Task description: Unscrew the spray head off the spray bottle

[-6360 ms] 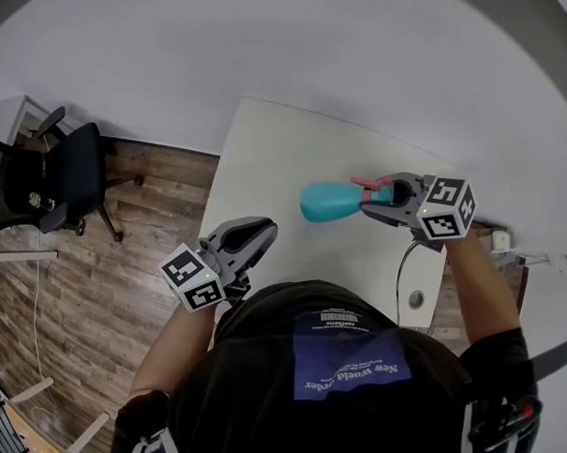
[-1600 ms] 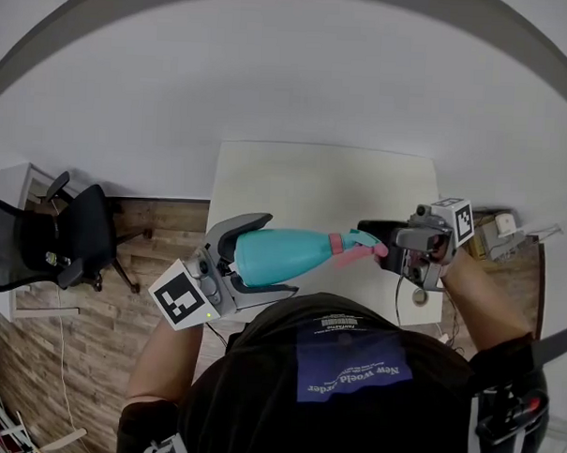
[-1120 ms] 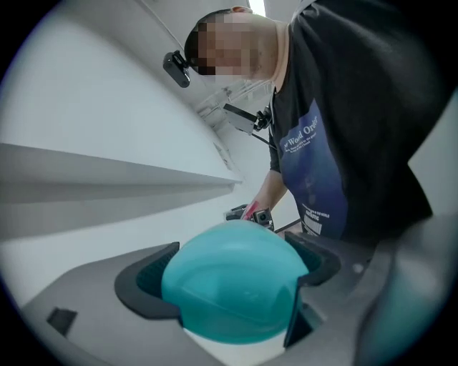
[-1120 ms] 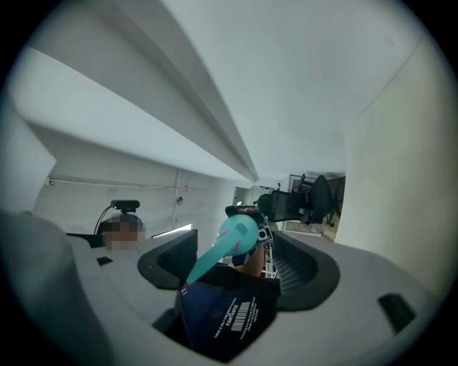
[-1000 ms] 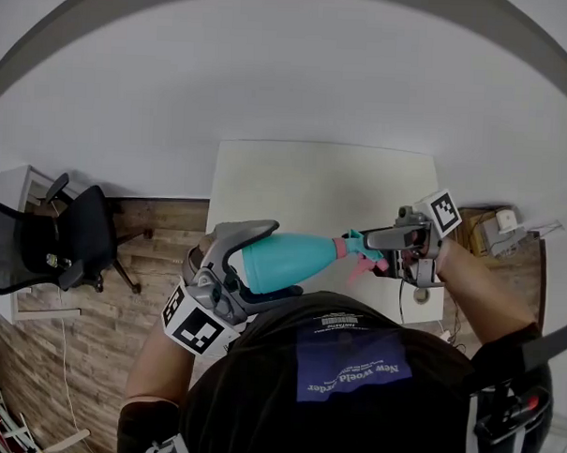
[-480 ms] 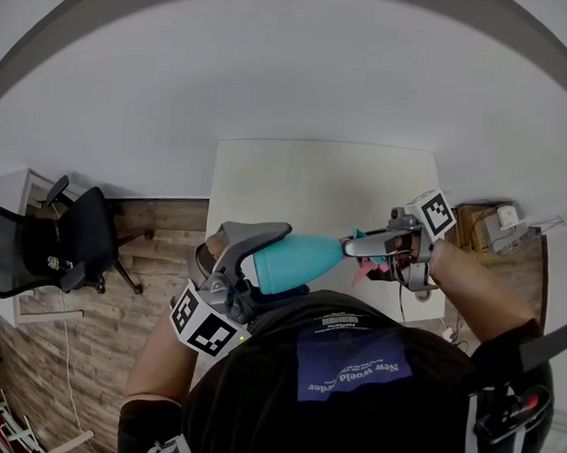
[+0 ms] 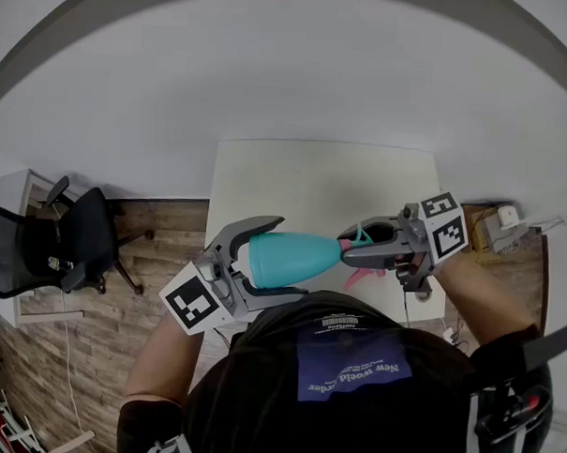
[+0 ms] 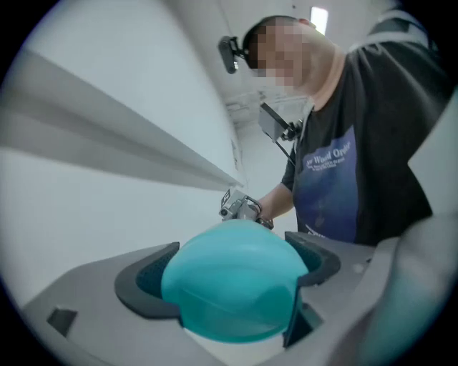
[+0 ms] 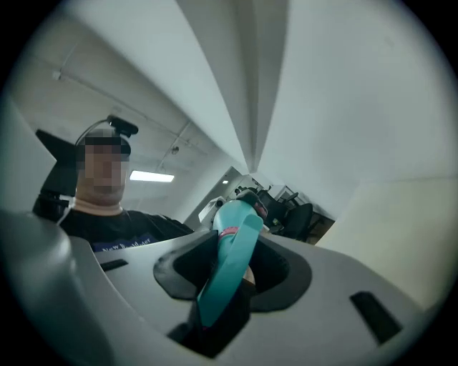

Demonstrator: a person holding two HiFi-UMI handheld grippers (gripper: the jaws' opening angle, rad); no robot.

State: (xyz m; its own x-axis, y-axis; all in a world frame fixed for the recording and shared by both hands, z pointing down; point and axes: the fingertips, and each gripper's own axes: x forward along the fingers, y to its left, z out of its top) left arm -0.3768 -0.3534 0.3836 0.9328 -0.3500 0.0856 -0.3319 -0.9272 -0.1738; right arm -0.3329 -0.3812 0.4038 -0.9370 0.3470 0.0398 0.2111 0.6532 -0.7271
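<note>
A teal spray bottle (image 7: 296,259) lies level in the air over the table's near edge. My left gripper (image 7: 268,258) is shut on its wide base end, and the left gripper view shows the rounded bottom (image 8: 232,279) filling the space between both pads. The teal spray head (image 7: 360,239), with its pink trigger (image 7: 356,277) hanging toward me, sits in my right gripper (image 7: 362,243). Those jaws have just been closing with the spray head (image 9: 229,264) between them, and the pads now press on it. My right gripper (image 9: 232,270) points along the bottle toward the left one.
A white table (image 7: 323,176) stands against the wall ahead. A black office chair (image 7: 48,248) is on the wooden floor at the left. A cable hole (image 7: 421,294) and a small box (image 7: 497,226) sit at the table's right end.
My right gripper's jaws have closed onto the spray head and that gripper has rolled, its marker cube turning. The left gripper has rolled too. The bottle stays in about the same spot.
</note>
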